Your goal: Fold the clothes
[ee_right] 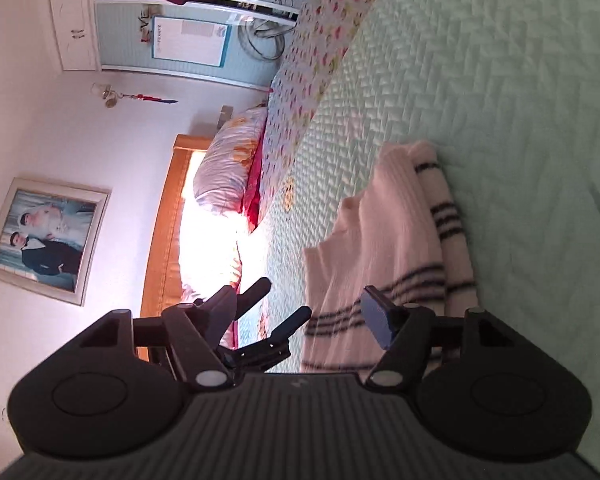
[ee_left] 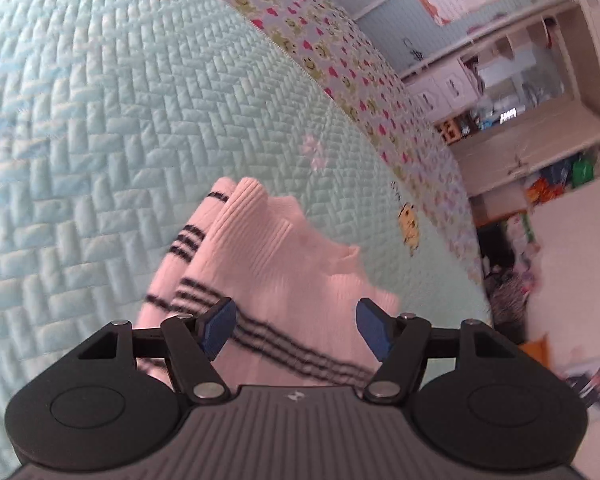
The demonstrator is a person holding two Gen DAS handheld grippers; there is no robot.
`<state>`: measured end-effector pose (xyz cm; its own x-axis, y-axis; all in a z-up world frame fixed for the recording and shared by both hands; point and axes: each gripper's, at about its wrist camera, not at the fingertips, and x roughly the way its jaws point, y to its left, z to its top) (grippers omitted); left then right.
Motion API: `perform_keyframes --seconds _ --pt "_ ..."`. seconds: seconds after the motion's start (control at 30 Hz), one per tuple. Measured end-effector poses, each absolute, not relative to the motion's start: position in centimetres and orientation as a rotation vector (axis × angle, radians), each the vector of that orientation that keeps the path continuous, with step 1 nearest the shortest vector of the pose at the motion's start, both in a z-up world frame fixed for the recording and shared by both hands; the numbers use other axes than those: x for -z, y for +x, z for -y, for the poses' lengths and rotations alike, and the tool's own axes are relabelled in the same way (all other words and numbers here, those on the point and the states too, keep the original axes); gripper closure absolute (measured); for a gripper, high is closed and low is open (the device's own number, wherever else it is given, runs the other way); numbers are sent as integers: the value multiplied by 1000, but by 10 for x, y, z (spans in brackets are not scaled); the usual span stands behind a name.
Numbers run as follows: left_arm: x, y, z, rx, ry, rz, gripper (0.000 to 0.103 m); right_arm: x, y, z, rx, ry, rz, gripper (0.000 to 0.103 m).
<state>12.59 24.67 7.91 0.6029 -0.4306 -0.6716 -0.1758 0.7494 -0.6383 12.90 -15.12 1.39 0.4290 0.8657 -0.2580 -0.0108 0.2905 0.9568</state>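
A pink ribbed garment with dark stripes (ee_left: 276,256) lies bunched on the pale green quilted bed cover (ee_left: 100,120). My left gripper (ee_left: 294,326) is open, its blue pads just above the garment's near part, holding nothing. The garment also shows in the right wrist view (ee_right: 396,240) on the same cover (ee_right: 480,80). My right gripper (ee_right: 302,314) is open and empty, with the garment's striped edge under its right finger. The other gripper's two dark fingers (ee_right: 260,288) show between my right gripper's jaws.
A patterned sheet border (ee_left: 332,60) runs along the bed's edge. Shelves with clutter (ee_left: 520,100) stand beyond it. In the right wrist view a floral pillow (ee_right: 228,164), a wooden headboard (ee_right: 168,220) and a framed photo (ee_right: 48,240) are at the left.
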Motion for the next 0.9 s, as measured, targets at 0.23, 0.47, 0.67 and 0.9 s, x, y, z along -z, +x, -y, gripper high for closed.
perform_keyframes --seconds 0.23,0.47,0.67,0.9 --pt "-83 45 -247 43 -512 -1037 34 -5 37 166 -623 1048 -1033 32" --pt "-72 57 -238 -92 -316 -1092 34 -3 52 125 -599 828 -1078 32" --pt "-62 71 -215 -153 -185 -1117 33 -20 59 96 -519 579 -1136 33" --pt "-55 78 -209 -176 -114 -1133 28 -17 57 104 -497 555 -1134 65"
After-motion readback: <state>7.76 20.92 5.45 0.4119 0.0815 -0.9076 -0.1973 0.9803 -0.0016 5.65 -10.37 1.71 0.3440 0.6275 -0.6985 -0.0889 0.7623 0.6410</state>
